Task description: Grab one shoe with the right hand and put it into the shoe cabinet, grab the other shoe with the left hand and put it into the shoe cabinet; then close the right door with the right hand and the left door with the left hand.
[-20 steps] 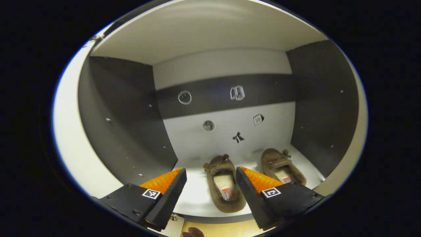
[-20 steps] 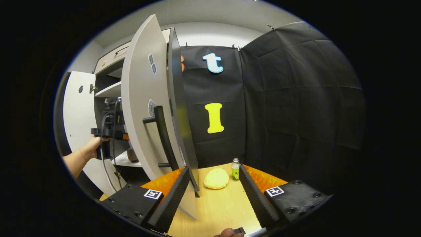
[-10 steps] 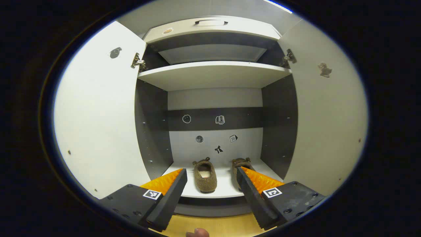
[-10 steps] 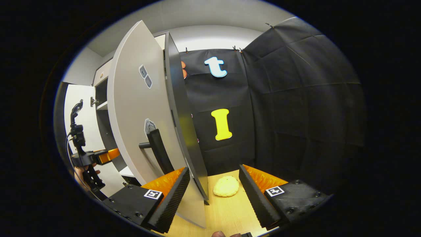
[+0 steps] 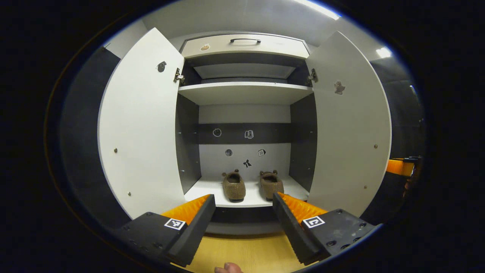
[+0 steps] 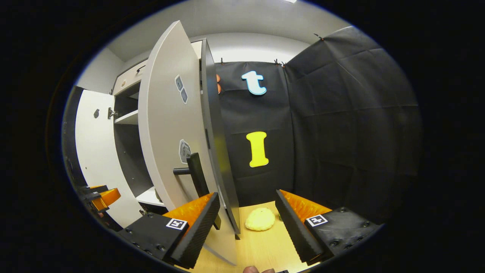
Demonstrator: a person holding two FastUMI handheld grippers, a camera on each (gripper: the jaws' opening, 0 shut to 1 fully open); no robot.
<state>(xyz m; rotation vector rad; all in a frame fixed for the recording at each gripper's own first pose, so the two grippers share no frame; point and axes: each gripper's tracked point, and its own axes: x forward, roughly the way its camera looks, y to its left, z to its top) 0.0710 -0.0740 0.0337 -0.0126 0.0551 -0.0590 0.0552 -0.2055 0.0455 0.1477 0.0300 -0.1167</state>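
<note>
No brand or readable writing anywhere on the shoes, as far as I can make out. What there is: five little stickers on the cabinet's back wall [image 5: 244, 159], too small to read, plus one sticker on the inside of each door and one on the drawer front [image 5: 242, 45] up top. Each gripper also wears two small square black-and-white tags, just patterns, no text.

Both shoes are in the shoe cabinet [image 5: 244, 89], on the bottom shelf [image 5: 201, 187]. The left shoe [image 5: 233, 186] and right shoe [image 5: 271, 184] are fuzzy brown slippers sitting side by side, toes toward the back wall, close but not touching. One more shelf sits above them, then the drawer with a dark handle.

Two doors, both wide open. The left door [image 5: 142, 125] and the right door [image 5: 350, 129] swing outward on either side of the opening.

The left gripper [image 5: 243, 206] is spread apart and holding nothing, hanging in front of the cabinet over the wooden floor [image 5: 246, 254]. The right gripper [image 6: 247, 206] is also spread with nothing between its fingers, close beside the outer face of the right door, right by the door's black bar handle [image 6: 197, 178]. I can't tell if anything touches the door.

In the right gripper view a pale yellow lumpy thing [image 6: 260, 219] lies on the floor past the door edge.
</note>
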